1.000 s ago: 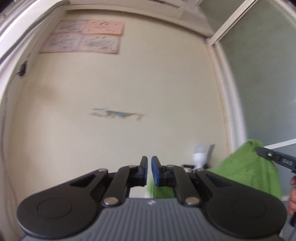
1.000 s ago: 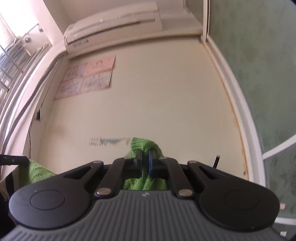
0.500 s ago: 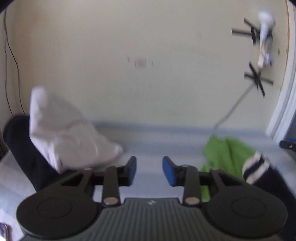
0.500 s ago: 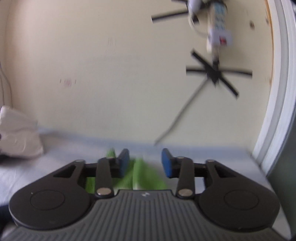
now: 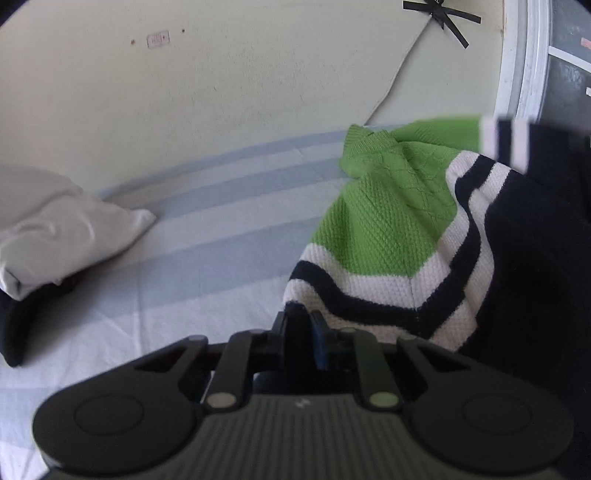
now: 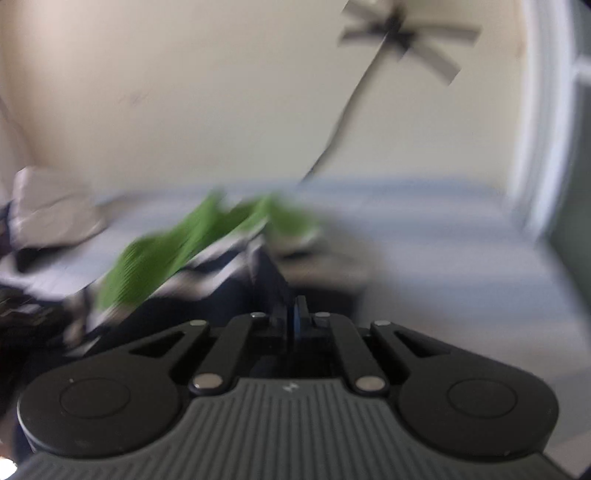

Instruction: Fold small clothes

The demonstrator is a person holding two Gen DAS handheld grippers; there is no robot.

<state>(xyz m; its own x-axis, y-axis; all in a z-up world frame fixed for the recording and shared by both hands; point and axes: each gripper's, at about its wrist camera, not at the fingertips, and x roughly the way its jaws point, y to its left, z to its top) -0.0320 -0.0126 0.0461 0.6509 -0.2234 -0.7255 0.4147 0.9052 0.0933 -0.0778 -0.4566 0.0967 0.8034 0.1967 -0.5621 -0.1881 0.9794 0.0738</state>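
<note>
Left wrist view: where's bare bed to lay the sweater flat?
Bare striped sheet lies between the white pillow at left and the sweater at right, back to the wall. The right side is crowded with sweater, held by the left gripper.

The knitted sweater (image 5: 388, 229) is bright green above, with white and navy stripes below and a solid navy lower part. The bedsheet (image 5: 207, 236) carries pale blue and white bands. The pillow (image 5: 62, 225) is white, the wall (image 5: 229, 74) cream, and black tape (image 5: 441, 13) crosses on it.
</note>
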